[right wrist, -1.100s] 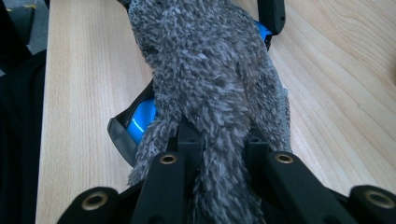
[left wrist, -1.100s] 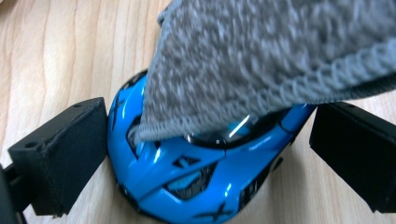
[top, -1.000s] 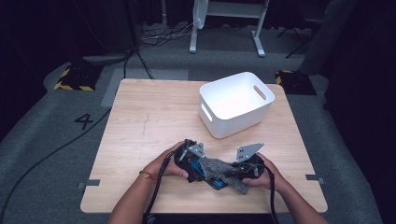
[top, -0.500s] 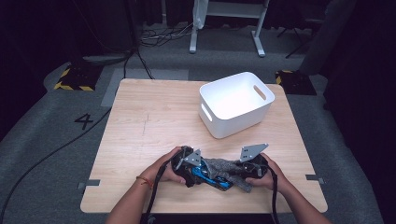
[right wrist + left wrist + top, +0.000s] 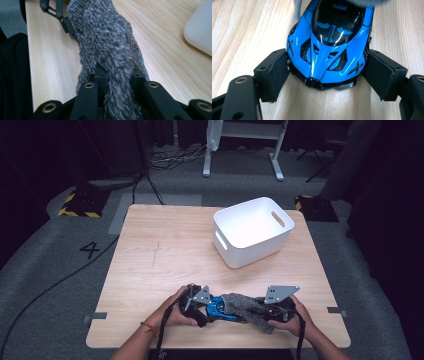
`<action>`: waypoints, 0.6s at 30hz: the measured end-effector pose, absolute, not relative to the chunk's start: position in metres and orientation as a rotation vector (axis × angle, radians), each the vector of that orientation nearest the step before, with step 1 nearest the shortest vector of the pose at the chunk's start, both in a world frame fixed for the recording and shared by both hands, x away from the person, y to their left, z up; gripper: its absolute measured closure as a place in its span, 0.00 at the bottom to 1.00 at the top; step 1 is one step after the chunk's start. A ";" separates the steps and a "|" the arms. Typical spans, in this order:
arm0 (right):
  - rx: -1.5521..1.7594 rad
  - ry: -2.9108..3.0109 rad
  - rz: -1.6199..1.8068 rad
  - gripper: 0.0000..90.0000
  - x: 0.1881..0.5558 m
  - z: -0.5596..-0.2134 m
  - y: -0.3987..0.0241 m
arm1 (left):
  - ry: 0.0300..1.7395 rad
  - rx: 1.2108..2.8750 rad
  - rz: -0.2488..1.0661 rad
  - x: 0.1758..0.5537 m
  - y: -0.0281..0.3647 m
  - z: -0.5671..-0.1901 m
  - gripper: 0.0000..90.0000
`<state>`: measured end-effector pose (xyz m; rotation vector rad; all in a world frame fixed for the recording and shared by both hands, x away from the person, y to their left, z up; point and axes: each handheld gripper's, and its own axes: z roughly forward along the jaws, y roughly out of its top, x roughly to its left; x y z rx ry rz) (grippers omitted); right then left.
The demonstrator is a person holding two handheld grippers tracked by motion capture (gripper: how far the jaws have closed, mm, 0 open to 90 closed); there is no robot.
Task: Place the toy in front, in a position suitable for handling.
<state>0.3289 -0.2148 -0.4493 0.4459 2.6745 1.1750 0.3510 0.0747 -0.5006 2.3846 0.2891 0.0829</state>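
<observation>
The blue toy car [image 5: 329, 42] sits on the table [image 5: 165, 250], well in front of the white bin [image 5: 252, 237], near the person's edge. The left tongs [image 5: 327, 75] have just been closing around the car's nose, and the pads [image 5: 274, 72] look like they touch its sides. The right tongs [image 5: 117, 87] pinch the fuzzy grey cloth [image 5: 107, 47] tight. If the cloth rubs hard, the car could slip out or spin, because the nose is smooth and pointed.
</observation>
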 end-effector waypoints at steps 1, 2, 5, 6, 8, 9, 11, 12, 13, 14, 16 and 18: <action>0.441 2.676 1.190 0.83 0.331 -0.450 -0.211 | 0.299 2.385 0.086 0.349 0.074 -0.500 0.25; 0.431 2.677 1.197 0.83 0.334 -0.451 -0.206 | 0.302 2.379 0.089 0.349 0.074 -0.501 0.25; 0.391 2.703 1.210 0.82 0.340 -0.454 -0.188 | 0.310 2.370 0.093 0.347 0.075 -0.502 0.25; 0.353 2.721 1.164 0.82 0.341 -0.459 -0.176 | 0.309 2.367 0.096 0.347 0.075 -0.502 0.25; 0.348 2.727 1.179 0.82 0.342 -0.460 -0.173 | 0.308 2.365 0.097 0.347 0.075 -0.502 0.25; 0.352 2.735 1.185 0.82 0.343 -0.460 -0.171 | 0.311 2.365 0.097 0.346 0.075 -0.502 0.25; 0.339 2.734 1.171 0.82 0.344 -0.459 -0.172 | 0.308 2.365 0.097 0.347 0.075 -0.502 0.25; 0.339 2.734 1.155 0.82 0.343 -0.459 -0.174 | 0.304 2.366 0.095 0.347 0.075 -0.502 0.26; 0.339 2.731 1.134 0.83 0.341 -0.458 -0.178 | 0.304 2.366 0.095 0.347 0.076 -0.502 0.26; 0.340 2.728 1.112 0.83 0.340 -0.457 -0.183 | 0.307 2.365 0.096 0.347 0.076 -0.502 0.26; 0.352 2.727 1.077 0.83 0.338 -0.457 -0.195 | 0.309 2.365 0.096 0.346 0.076 -0.502 0.26; 0.376 2.729 1.074 0.83 0.336 -0.457 -0.209 | 0.310 2.365 0.097 0.346 0.076 -0.502 0.26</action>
